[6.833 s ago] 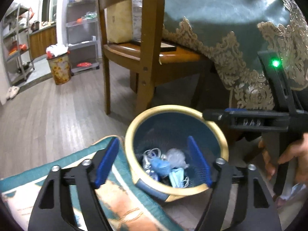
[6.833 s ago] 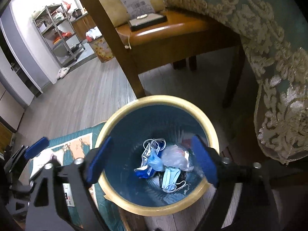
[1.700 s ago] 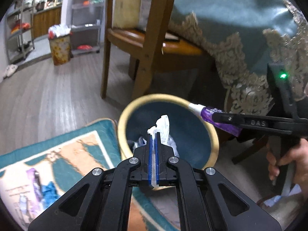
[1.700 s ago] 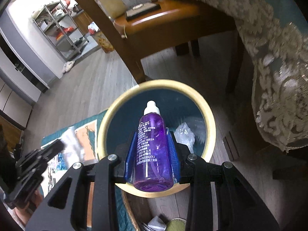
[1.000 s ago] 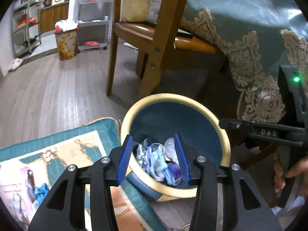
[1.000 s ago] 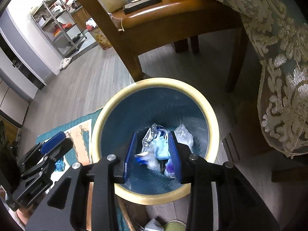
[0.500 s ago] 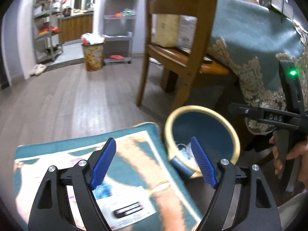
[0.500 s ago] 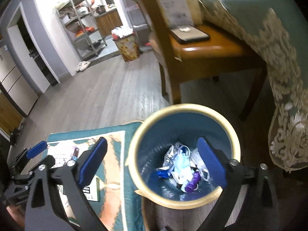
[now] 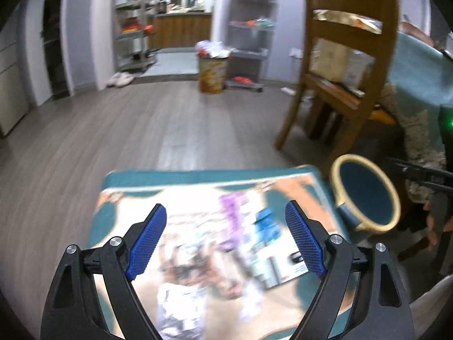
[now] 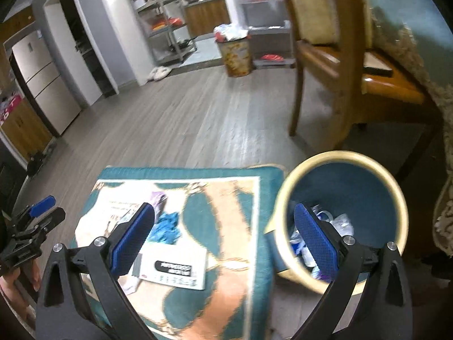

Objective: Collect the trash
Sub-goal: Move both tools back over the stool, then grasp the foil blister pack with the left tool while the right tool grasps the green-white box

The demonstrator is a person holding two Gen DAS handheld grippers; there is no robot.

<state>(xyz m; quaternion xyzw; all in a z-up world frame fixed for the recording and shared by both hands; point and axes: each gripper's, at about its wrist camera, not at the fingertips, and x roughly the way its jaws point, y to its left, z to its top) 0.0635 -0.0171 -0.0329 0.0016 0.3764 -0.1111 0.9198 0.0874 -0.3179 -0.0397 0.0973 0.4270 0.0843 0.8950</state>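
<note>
The blue bin with a yellow rim point(image 10: 342, 154) stands on the floor at the rug's right edge, with masks, plastic and a purple bottle inside; in the left wrist view the bin point(image 9: 337, 170) is at the right. My right gripper point(image 10: 223, 208) is open and empty, over the rug's edge beside the bin. My left gripper point(image 9: 225, 206) hangs over the rug point(image 9: 170, 178), its jaws opening with nothing between them. On the rug lie a purple item point(image 10: 158, 198), a blue crumpled piece point(image 10: 167, 226), a white box with a black label point(image 10: 175, 266) and crumpled white litter point(image 9: 181, 306), blurred.
A wooden chair point(image 10: 348, 90) and a table with a lace-edged teal cloth point(image 10: 441, 99) stand close behind the bin. Across the grey plank floor point(image 10: 198, 119) are a full patterned bin point(image 10: 236, 53), metal shelves point(image 10: 167, 19) and a fridge point(image 10: 36, 70).
Both grippers let go of their loads, a purple bottle and a plastic wrapper, over the bin, opened wide and swung left from the bin to above the rug.
</note>
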